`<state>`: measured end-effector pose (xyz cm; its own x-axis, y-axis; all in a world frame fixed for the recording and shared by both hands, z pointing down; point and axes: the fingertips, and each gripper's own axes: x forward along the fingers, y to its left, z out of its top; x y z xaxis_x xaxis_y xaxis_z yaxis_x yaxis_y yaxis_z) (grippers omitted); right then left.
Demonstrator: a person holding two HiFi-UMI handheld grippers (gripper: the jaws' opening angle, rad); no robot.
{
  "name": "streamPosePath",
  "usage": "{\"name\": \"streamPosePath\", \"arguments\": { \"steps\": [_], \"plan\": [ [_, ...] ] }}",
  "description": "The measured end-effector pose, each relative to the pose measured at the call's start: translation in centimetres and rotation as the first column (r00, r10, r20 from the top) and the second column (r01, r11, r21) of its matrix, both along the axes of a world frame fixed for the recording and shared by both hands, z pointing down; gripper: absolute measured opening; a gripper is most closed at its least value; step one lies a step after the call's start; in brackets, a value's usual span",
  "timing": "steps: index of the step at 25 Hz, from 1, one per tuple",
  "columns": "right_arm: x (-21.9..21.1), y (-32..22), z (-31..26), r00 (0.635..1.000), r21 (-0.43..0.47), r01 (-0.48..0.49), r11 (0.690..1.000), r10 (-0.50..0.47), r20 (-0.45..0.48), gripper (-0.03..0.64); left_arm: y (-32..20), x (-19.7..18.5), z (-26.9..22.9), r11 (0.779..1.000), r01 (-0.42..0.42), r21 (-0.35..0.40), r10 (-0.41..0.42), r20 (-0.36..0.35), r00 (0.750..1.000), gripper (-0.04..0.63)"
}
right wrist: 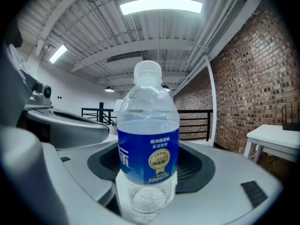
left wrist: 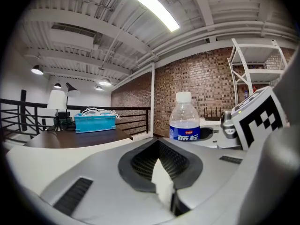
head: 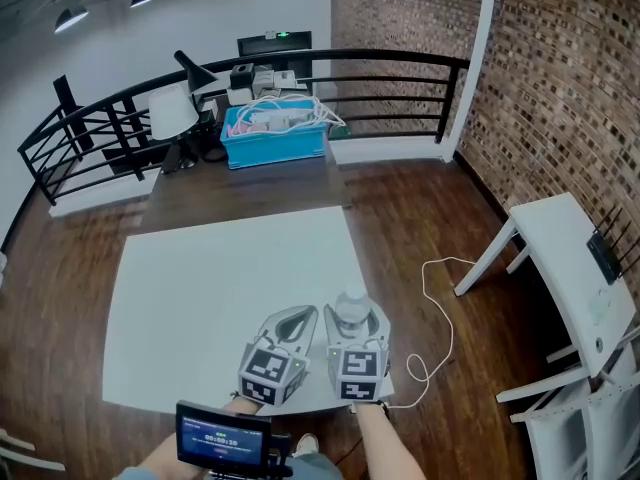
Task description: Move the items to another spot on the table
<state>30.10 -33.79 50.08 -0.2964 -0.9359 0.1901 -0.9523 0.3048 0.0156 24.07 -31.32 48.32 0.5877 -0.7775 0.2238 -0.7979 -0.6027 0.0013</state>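
A clear water bottle [head: 351,314] with a blue label and white cap stands upright between the jaws of my right gripper [head: 358,308], near the front right corner of the white table [head: 220,288]. In the right gripper view the bottle [right wrist: 147,139] fills the middle, with the dark pads closed round its lower body. Just to its left, my left gripper [head: 306,312] has its tips together and holds nothing; only white tabletop shows through the oval between its pads [left wrist: 159,165]. The left gripper view shows the bottle [left wrist: 184,121] to the right.
Behind the white table is a dark table [head: 250,183] with a blue bin of cables [head: 275,133] and a lamp [head: 172,111], backed by a black railing [head: 100,128]. A white side table [head: 570,258] stands at right, and a white cable [head: 435,308] lies on the wood floor.
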Motion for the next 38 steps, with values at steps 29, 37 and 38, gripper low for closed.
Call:
{"name": "streamPosePath", "arguments": {
  "steps": [29,37,38],
  "plan": [
    [2.2,-0.5,4.4,1.000,-0.018,-0.015,1.000,0.016,0.015,0.338,-0.8,1.8,3.7,0.997,0.012,-0.080,-0.010,0.032,0.999,0.011],
    [2.2,-0.2,4.3,1.000,-0.033,-0.026,0.999,0.027,0.007,0.354,-0.1,1.1,3.0,0.998,0.013,-0.068,-0.011,0.032,0.999,0.011],
    [2.3,-0.1,4.2,0.999,-0.032,-0.031,0.999,0.031,0.005,0.354,0.0,1.0,2.9,0.998,0.014,-0.066,-0.012,0.030,0.999,0.011]
  ]
}}
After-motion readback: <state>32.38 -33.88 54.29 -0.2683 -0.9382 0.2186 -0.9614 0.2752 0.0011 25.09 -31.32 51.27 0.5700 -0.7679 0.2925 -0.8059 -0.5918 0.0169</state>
